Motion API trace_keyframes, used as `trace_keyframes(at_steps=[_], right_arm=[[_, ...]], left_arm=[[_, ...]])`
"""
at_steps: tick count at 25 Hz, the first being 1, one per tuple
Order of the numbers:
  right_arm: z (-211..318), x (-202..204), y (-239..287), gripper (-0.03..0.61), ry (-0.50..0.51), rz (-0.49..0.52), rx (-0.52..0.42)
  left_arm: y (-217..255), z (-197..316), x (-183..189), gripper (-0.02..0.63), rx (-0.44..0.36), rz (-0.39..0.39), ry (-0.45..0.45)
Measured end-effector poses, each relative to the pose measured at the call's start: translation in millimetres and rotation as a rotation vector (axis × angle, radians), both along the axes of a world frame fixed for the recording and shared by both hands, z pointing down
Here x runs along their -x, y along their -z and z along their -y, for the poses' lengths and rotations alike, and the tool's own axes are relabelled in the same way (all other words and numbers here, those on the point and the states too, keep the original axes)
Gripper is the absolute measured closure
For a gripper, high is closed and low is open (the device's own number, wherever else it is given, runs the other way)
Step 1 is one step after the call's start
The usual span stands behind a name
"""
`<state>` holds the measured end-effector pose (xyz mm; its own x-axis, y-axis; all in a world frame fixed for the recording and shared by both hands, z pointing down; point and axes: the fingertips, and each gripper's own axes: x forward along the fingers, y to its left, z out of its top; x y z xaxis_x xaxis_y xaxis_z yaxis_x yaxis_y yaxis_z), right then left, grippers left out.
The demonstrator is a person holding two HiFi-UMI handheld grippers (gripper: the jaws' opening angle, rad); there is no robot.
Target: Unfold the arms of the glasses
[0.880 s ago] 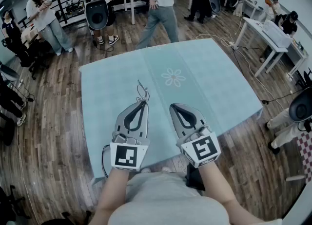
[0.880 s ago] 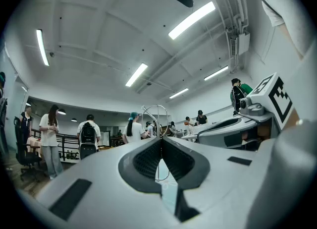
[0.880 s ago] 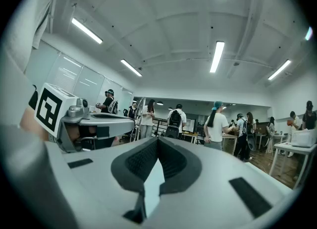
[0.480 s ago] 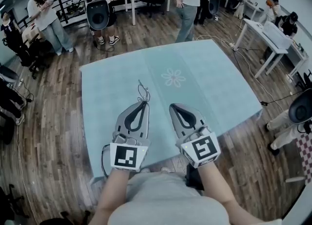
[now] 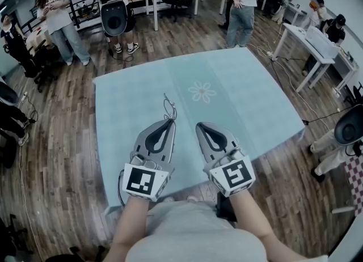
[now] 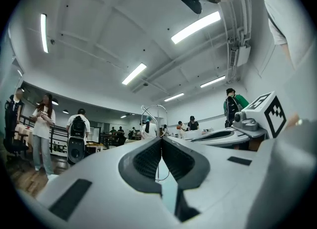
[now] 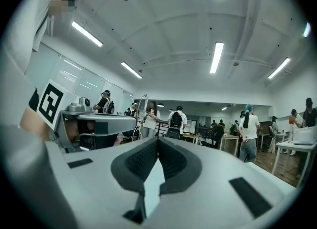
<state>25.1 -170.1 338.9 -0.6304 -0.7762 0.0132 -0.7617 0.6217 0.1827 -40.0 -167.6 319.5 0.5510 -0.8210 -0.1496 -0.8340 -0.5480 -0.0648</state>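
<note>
Little has shifted in the last second. The left hand-held gripper point(image 5: 169, 121) stays clamped on the thin wire glasses point(image 5: 168, 106) over the teal surface point(image 5: 244, 91), and the right hand-held gripper point(image 5: 200, 125) stays beside it, jaws together and empty, so I'd judge unfolding hasn't begun. The glasses' long axis continues the left gripper's line, pointing away from the person.

Teal tabletop point(image 5: 249, 102) is open ahead & to both sides, w/ wide room to pass. Only obstacle: thin wire glasses point(image 5: 168, 106) sticking fwd from left gripper point(image 5: 169, 121) tips, near right gripper point(image 5: 199, 125), w/ a narrow gap btwn the two. People point(image 5: 245, 5) stand well beyond the far edge.
</note>
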Motion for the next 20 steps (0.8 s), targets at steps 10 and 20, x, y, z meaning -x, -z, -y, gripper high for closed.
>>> trace_keyframes(at_steps=[10,20], right_arm=[[-0.6,7.1,-1.8,0.571,0.012,-0.001,0.006],[3.0,13.1,-5.2,0.571,0.021,-0.002,0.016]], left_arm=[[-1.6,-3.0,0.9,0.601,0.083,-0.09,-0.124],[-6.3,3.3,2.3,0.601,0.282,-0.277,-0.315]])
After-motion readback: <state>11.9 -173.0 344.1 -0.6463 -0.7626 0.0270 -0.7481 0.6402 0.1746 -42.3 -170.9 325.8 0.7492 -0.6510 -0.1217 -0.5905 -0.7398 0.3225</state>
